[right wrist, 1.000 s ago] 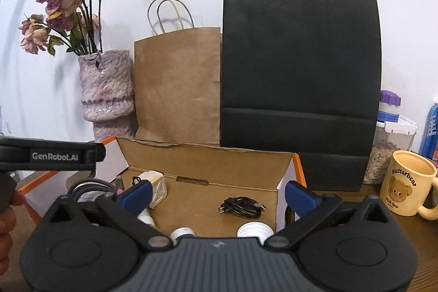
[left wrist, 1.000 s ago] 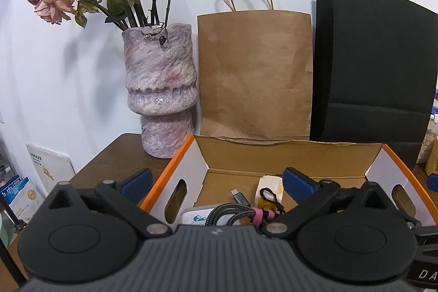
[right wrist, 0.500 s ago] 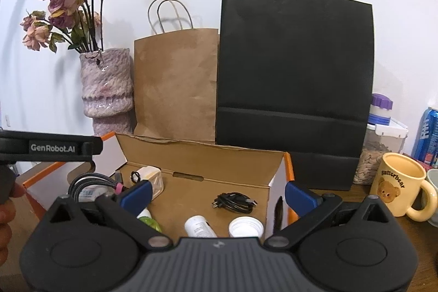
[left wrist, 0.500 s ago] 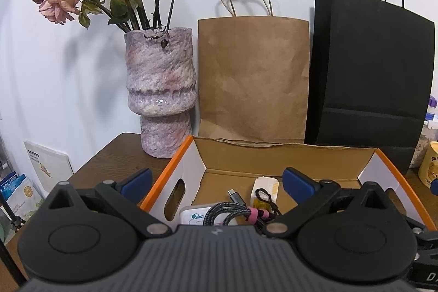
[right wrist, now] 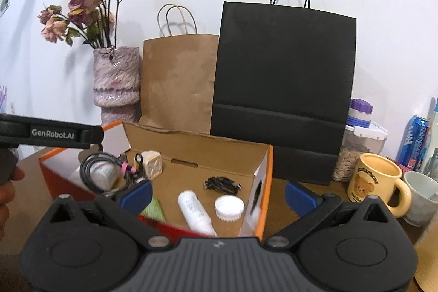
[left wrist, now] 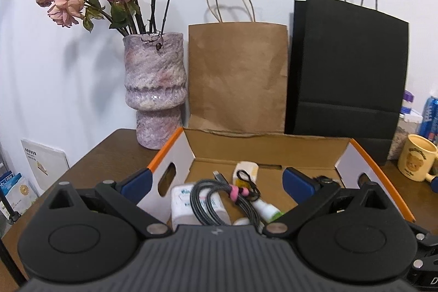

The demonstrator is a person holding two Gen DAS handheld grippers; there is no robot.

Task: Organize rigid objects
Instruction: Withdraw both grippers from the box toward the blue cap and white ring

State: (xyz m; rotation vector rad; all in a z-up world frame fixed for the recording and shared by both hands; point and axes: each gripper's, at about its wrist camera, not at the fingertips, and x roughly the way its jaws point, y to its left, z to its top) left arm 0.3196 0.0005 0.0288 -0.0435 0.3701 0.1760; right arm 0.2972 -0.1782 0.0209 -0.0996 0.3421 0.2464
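An open cardboard box with orange edges (left wrist: 273, 148) (right wrist: 191, 147) sits on the wooden table. Inside lie a grey coiled cable with a pink tie (left wrist: 216, 199) (right wrist: 93, 168) on a white adapter (left wrist: 180, 207), a cream cube charger (right wrist: 150, 163) (left wrist: 246, 168), a white tube (right wrist: 194, 212), a white cap (right wrist: 228, 207) and a small black cable (right wrist: 221, 184). My left gripper (left wrist: 216, 182) is open above the box's near left part, holding nothing. My right gripper (right wrist: 217, 194) is open above the box's near right corner, empty.
A purple vase of dried roses (left wrist: 154, 89), a brown paper bag (left wrist: 236, 75) and a black paper bag (left wrist: 347, 67) stand behind the box. A yellow bear mug (right wrist: 377, 185), a white cup (right wrist: 421, 196), a jar (right wrist: 358, 144) and a blue can (right wrist: 414, 141) are at the right.
Both grippers have risen and pulled back, so more of the box's inside shows. The right view has shifted toward the right, over the box's right wall. Both stay open.
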